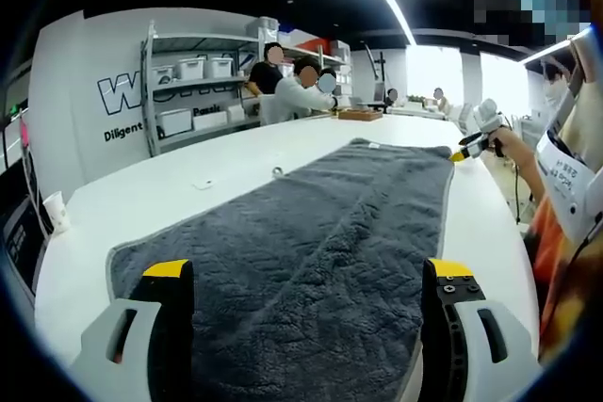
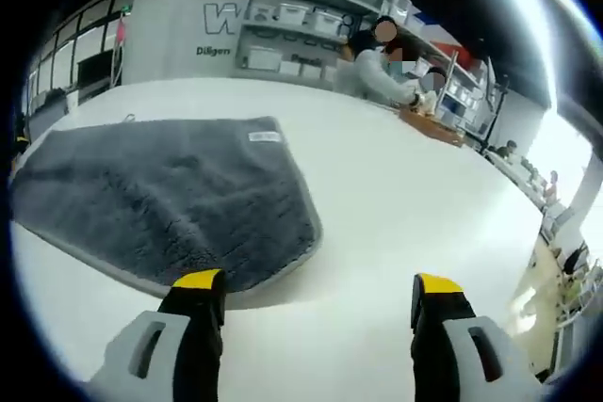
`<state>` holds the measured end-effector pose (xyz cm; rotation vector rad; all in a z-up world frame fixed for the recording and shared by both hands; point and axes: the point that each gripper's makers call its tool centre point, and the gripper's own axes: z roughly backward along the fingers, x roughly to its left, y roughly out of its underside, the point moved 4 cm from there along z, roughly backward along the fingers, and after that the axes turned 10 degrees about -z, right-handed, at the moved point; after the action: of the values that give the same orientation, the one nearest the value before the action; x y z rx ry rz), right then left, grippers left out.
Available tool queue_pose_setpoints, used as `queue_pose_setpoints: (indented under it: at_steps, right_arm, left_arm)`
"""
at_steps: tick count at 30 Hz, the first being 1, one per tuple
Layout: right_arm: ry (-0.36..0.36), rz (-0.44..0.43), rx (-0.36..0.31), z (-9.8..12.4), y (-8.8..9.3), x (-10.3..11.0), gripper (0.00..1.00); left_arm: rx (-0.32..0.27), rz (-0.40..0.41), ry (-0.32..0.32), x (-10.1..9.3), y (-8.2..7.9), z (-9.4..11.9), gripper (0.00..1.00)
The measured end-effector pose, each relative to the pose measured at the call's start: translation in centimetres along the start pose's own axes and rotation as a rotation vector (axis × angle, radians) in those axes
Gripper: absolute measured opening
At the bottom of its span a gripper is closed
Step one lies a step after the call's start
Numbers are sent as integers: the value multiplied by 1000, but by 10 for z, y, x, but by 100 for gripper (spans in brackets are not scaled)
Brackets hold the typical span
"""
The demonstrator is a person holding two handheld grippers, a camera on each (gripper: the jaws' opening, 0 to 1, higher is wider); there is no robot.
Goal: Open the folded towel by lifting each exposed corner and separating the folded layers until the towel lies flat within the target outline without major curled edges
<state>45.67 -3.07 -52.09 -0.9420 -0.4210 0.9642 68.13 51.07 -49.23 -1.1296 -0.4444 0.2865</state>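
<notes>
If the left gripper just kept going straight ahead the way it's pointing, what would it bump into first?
Most likely the grey towel. The left gripper has its fingers open over the towel's near end, and the cloth stretches ahead across the white table. How high the gripper sits above it is hard to judge.

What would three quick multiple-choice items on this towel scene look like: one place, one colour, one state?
1. Where does the towel lie?
A. on the white table
B. on a shelf
C. on the floor

2. What colour is the towel?
A. red
B. dark grey
C. yellow

3. How do the left gripper and right gripper stand?
A. both shut on the towel
B. one open, one shut
C. both open, holding nothing

Key: 1 A, it is spread across the tabletop; 2 B, its pile is dark grey in both views; 3 C, each view shows its jaws wide apart with nothing between them.
</notes>
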Motion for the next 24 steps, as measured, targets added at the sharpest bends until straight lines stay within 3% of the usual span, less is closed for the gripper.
queue_pose_setpoints:
  at_steps: [4,8,13,18,21,24]
  right_arm:
    - [-14,-26,-26,-1,-9,0,98]
    - [-31,-7,-27,-6,-13,8,99]
    - [-129,12,-49,-10,-25,32,99]
    - [-307,110,-92,-5,-48,82,99]
    - [-420,174,-116,5,-60,117,97]
    - [-552,231,-132,16,-66,153,95]
  left_arm:
    - [-19,21,-6,1,-4,3,100]
    - [-27,25,-21,3,-5,7,100]
    - [-21,15,-36,3,-6,13,100]
    - [-41,44,-44,2,-5,22,100]
    - [-1,1,-62,0,1,25,100]
    - [3,15,-60,-3,2,27,100]
